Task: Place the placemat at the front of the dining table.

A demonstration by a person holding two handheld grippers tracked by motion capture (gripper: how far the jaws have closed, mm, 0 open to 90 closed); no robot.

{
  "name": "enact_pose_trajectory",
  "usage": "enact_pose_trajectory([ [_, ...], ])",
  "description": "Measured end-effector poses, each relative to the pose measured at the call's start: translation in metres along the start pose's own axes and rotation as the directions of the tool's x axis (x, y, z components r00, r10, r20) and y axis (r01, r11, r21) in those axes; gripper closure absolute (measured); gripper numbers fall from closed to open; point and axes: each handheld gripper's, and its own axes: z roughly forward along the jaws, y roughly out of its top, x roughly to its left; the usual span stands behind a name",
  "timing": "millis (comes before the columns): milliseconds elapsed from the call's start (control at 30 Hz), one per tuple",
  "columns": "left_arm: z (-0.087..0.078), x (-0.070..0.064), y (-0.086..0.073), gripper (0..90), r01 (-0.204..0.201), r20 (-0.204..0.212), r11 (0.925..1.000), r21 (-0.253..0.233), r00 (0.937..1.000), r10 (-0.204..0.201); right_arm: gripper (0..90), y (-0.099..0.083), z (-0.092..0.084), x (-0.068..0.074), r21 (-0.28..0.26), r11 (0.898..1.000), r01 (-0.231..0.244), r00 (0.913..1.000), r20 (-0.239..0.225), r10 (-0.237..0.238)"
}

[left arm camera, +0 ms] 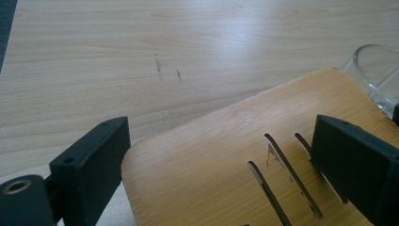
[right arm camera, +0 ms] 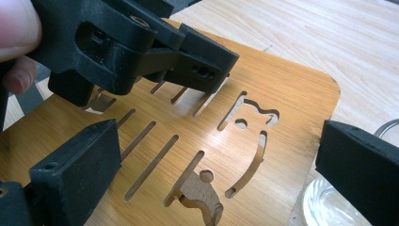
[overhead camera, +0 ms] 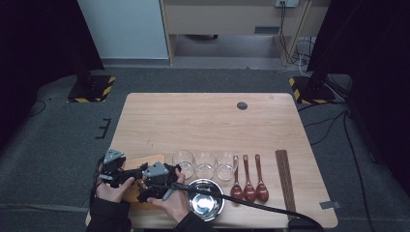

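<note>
Below, slotted bamboo board, rounded corners, both black tools wide above it, clear glass beside.

Three clear glass cups stand in a row at lower centre of the high view, just beside one another. Below them sits a shiny round metal bowl, near the front edge of the light wooden surface. To the right lie three dark reddish-brown spoons side by side (bowls toward the bottom of the frame), then a bundle of dark brown chopsticks, a little apart. A small dark round hole marks the surface's far part.
</note>
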Motion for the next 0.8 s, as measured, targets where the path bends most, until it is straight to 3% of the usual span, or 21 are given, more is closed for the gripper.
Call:
enact_pose_trajectory([
  [800, -0.01, -0.006, 0.021, 5.8, -0.024, -0.017, 0.9993, -0.028, 0.9996, 0.023, 1.1, 0.016, -0.01, -0.006, -0.031, 0.999, 0.016, 0.9999, 0.004, -0.016],
])
